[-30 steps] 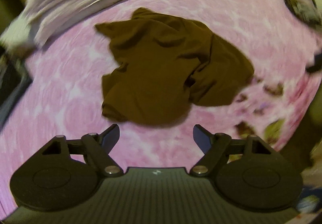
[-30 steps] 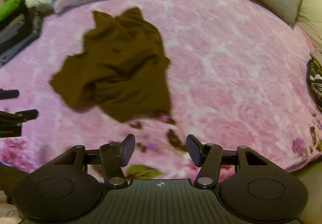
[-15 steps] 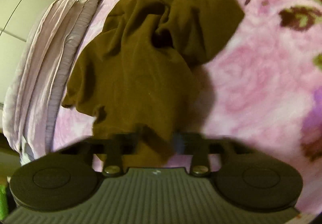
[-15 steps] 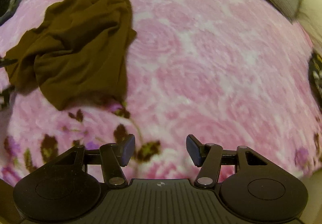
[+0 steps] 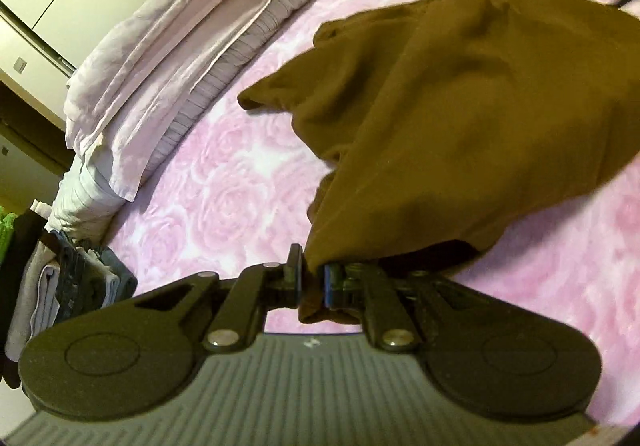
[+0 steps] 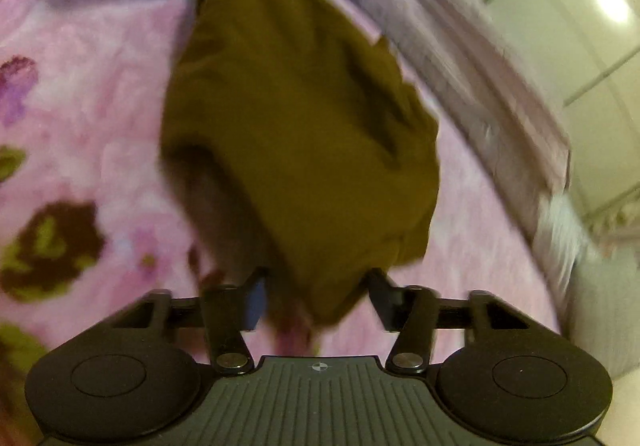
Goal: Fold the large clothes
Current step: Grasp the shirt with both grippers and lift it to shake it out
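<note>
Pink rose-print blanket (image 5: 224, 181) covers the bed, pale folded bedding (image 5: 168, 57) along its far edge, small stack of folded clothes (image 5: 68, 286) at the corner. Brown garment (image 5: 472, 117) is bunched on the blanket, one end pulled up toward me. My left claw (image 5: 312, 282) is clamped tight on a brown fabric edge, pads nearly together with cloth between them. My right claw (image 6: 316, 298) is wide open, the garment's (image 6: 304, 133) hanging lower edge sits between the fingers; view is blurred, can't tell if the pads touch it
</note>
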